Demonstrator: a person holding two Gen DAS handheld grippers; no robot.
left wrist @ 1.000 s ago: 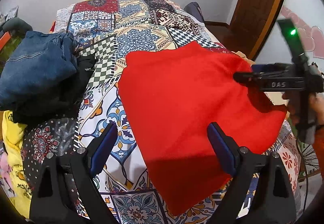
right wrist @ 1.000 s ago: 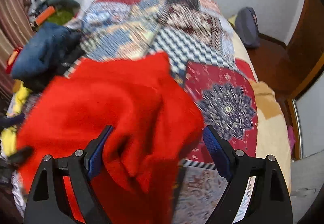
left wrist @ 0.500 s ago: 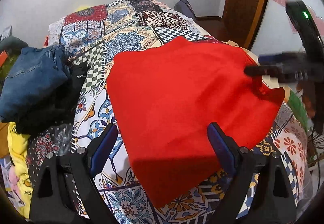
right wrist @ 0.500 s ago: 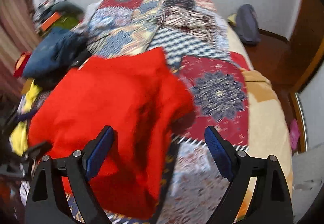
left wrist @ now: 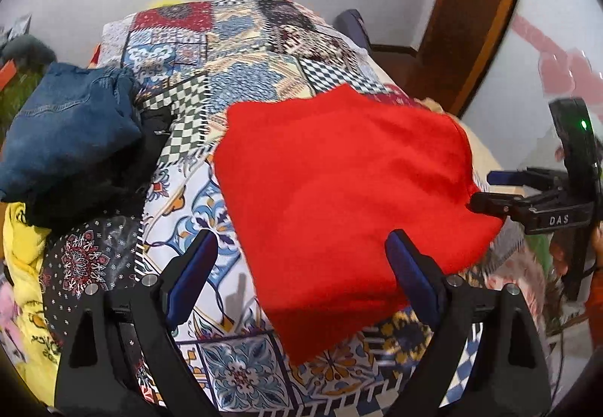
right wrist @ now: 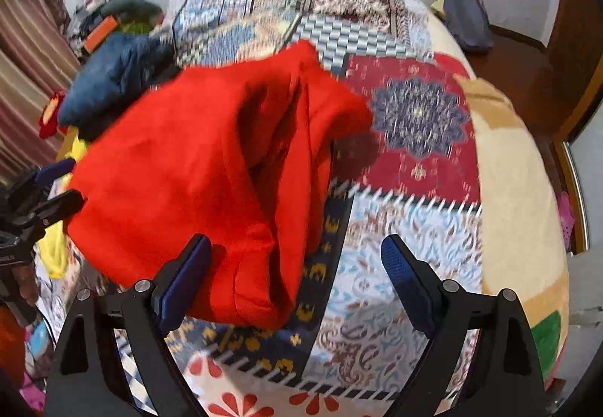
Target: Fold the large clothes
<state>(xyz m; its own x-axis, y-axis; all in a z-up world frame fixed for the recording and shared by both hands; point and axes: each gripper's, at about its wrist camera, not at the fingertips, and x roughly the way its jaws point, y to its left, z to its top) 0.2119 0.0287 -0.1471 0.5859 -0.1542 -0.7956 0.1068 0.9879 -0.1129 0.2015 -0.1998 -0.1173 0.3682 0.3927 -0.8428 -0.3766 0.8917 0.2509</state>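
Red garment (left wrist: pixel 339 190) was seen spread on the patchwork bed (left wrist: pixel 196 198), its bulk lying toward three o'clock of the left view. At least one fold was judged done, since doubled layers were shown in the right view; squaring and stacking were judged left. The left gripper (left wrist: pixel 301 266) and right gripper (right wrist: pixel 294 266) were both held with fingers apart, nothing clamped. Denim jeans (left wrist: pixel 71 126) were piled at nine o'clock.
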